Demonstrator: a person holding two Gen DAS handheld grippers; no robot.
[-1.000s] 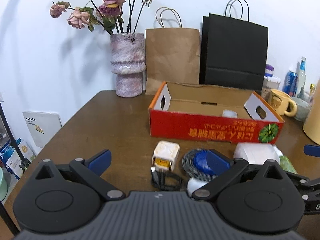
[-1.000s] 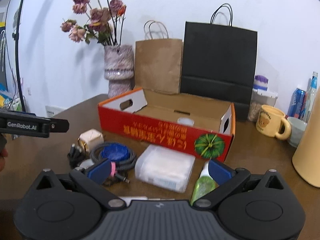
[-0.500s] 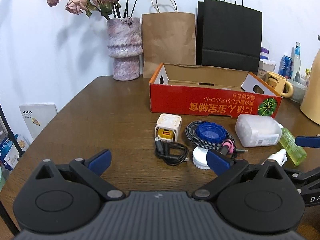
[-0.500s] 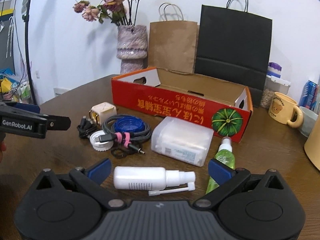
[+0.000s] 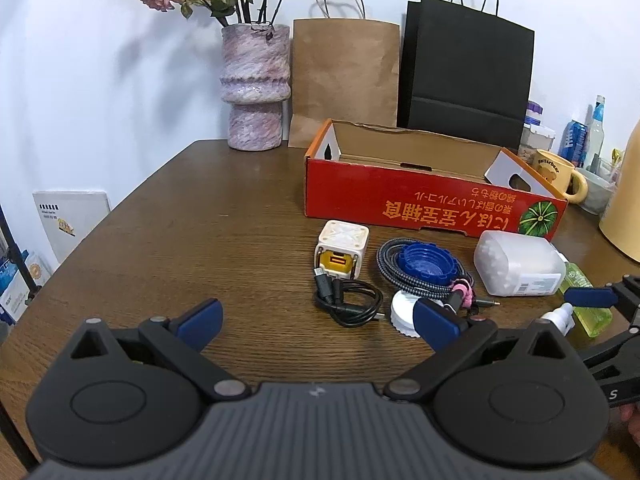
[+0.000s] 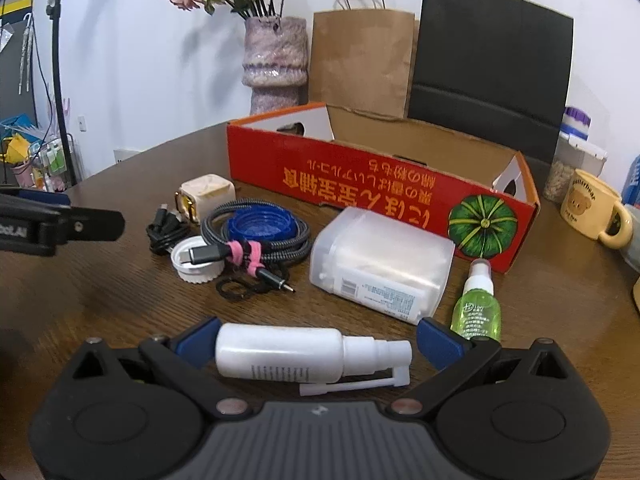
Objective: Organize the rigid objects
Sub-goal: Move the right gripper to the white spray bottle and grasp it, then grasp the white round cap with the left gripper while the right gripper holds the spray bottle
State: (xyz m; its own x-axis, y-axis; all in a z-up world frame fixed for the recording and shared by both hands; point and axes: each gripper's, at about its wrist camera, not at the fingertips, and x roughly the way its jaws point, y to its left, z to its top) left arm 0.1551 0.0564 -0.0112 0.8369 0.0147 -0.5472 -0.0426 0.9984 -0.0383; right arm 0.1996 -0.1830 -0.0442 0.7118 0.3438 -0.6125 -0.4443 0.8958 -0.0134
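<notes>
wooden table [image 5: 180,240] runs under both tools, clutter sits ahead of them. biggest thing: red cardboard box [image 6: 360,188], open top, far side of the pile from the right gripper [image 6: 318,340], seen from this angle its inside can't be read, so contents unknown. behind it a brown bag, black bag + vase, not part of the job

next down: translucent plastic case [image 6: 380,260], just ahead + slightly right of the right tool, lying flat, close to the box front wall. left of that a braided cable coil [image 6: 256,232] w/ a blue lid [image 6: 256,224] inside the ring, white cap [image 6: 196,264] touching the coil's near edge, cube charger [image 5: 342,246] + black usb cable [image 5: 348,300] ahead of the left gripper [image 5: 318,320]

white spray bottle [image 6: 288,354] lies sideways right between the right gripper's fingers, nozzle toward the right finger. jaws spread wide, nothing clamped, gap visible at the nozzle end. green spray bottle [image 6: 476,304] sits just past the right finger. left gripper also spread + empty, hovering near the white cap

prob step: closing on the white bottle to move it to the box. risks, imo: round bottle lying lengthwise across the jaws could roll or squirt out when pinched end to end; thin nozzle tube may snag or bend; right finger could knock the green bottle; the two tools are close, could bump
</notes>
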